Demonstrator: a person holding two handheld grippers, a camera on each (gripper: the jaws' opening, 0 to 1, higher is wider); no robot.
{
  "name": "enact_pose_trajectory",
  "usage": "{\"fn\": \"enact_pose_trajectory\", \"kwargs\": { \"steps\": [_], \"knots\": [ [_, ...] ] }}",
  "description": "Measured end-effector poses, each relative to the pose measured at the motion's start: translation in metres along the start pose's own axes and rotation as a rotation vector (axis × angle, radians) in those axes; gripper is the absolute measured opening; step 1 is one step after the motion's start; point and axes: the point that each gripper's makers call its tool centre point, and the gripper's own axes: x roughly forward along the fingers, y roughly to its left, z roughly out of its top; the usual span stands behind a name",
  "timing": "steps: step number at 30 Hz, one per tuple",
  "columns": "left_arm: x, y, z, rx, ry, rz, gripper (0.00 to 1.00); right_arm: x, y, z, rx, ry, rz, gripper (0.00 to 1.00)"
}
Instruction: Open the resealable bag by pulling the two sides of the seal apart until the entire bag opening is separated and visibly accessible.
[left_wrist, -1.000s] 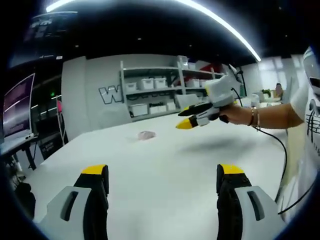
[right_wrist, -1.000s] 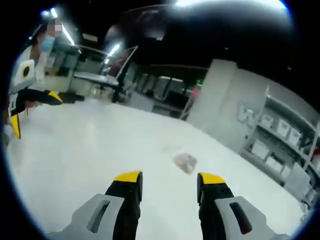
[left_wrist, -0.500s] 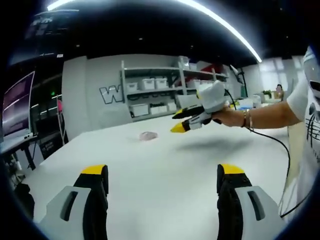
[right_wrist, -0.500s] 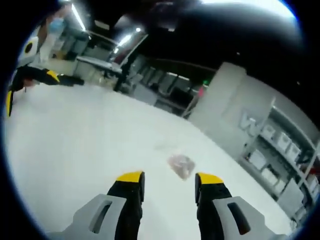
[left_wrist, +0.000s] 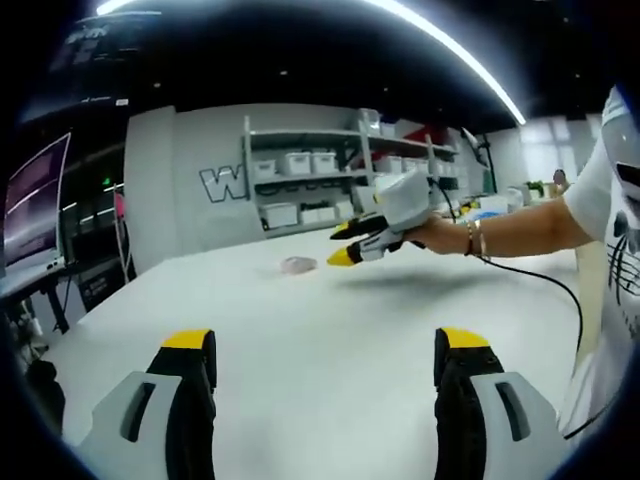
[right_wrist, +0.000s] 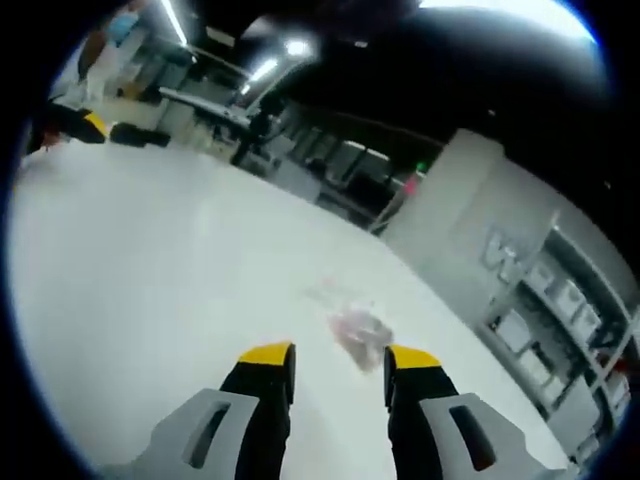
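A small clear resealable bag (left_wrist: 298, 265) with pinkish contents lies on the white table (left_wrist: 330, 340), far from my left gripper (left_wrist: 325, 345), which stands open over bare table. In the left gripper view the right gripper (left_wrist: 343, 244) comes in from the right, held by a hand, its yellow tips just right of the bag. In the right gripper view the bag (right_wrist: 353, 331) lies just beyond the tips of my right gripper (right_wrist: 338, 354), which is open with nothing between its fingers. The other gripper (right_wrist: 95, 128) shows small at the upper left.
Shelves (left_wrist: 320, 180) with white bins stand against the far wall beyond the table. A monitor (left_wrist: 35, 205) sits at the left. A black cable (left_wrist: 545, 290) trails from the person's arm (left_wrist: 520, 228). More desks (right_wrist: 200, 100) lie beyond the table.
The right gripper has moved toward the bag, coming close above it. The left gripper has stayed where it was, open.
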Motion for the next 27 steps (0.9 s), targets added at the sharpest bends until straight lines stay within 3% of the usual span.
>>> {"fn": "enact_pose_trajectory", "kwargs": {
  "steps": [13, 27],
  "knots": [
    [0.002, 0.003, -0.001, 0.003, 0.003, 0.002, 0.89, 0.025, 0.002, 0.01, -0.145, 0.0, 0.01, 0.28],
    [-0.002, 0.006, -0.004, 0.002, 0.005, 0.019, 0.89, 0.059, 0.009, -0.004, -0.213, 0.064, 0.041, 0.27]
  ]
}}
